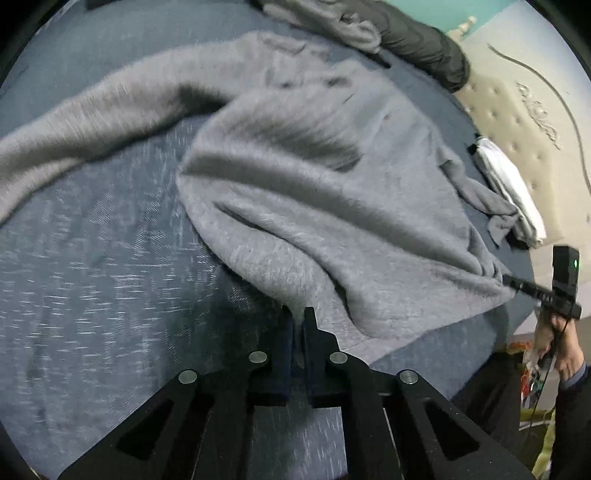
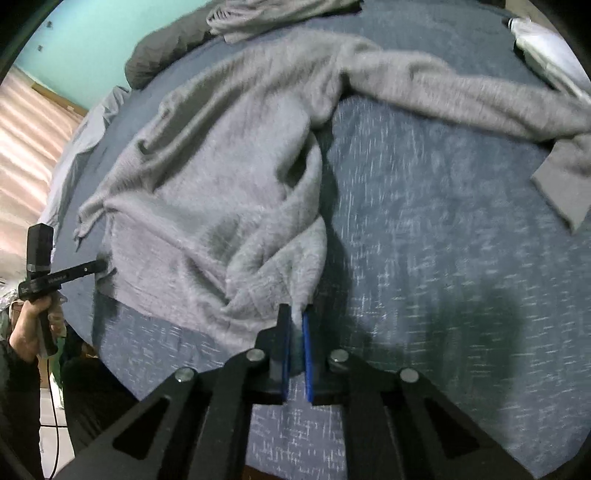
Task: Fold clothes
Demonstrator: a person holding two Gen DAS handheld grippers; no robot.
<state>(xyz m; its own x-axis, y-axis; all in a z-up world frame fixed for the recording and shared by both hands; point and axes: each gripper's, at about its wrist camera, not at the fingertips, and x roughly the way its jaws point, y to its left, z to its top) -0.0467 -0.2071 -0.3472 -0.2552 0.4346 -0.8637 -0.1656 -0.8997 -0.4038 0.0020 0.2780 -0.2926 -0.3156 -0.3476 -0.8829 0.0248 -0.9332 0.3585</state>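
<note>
A fuzzy grey sweater (image 1: 332, 177) lies rumpled on the blue bed cover (image 1: 92, 277), one sleeve (image 1: 74, 125) stretched out to the left. My left gripper (image 1: 297, 314) is shut on a corner of its hem at the bottom of the left wrist view. At the right edge, my right gripper (image 1: 508, 278) pinches the other hem corner. In the right wrist view my right gripper (image 2: 295, 310) is shut on the sweater (image 2: 221, 166) hem, and the left gripper (image 2: 101, 265) grips the far corner at the left. The other sleeve (image 2: 461, 92) runs to the right.
A dark grey garment (image 1: 424, 40) and a lighter grey one (image 1: 332, 22) are heaped at the far side of the bed. A white folded item (image 1: 509, 184) lies by the beige tufted headboard (image 1: 517, 110). The bed edge (image 2: 110, 350) drops off beside a hand (image 2: 33, 325).
</note>
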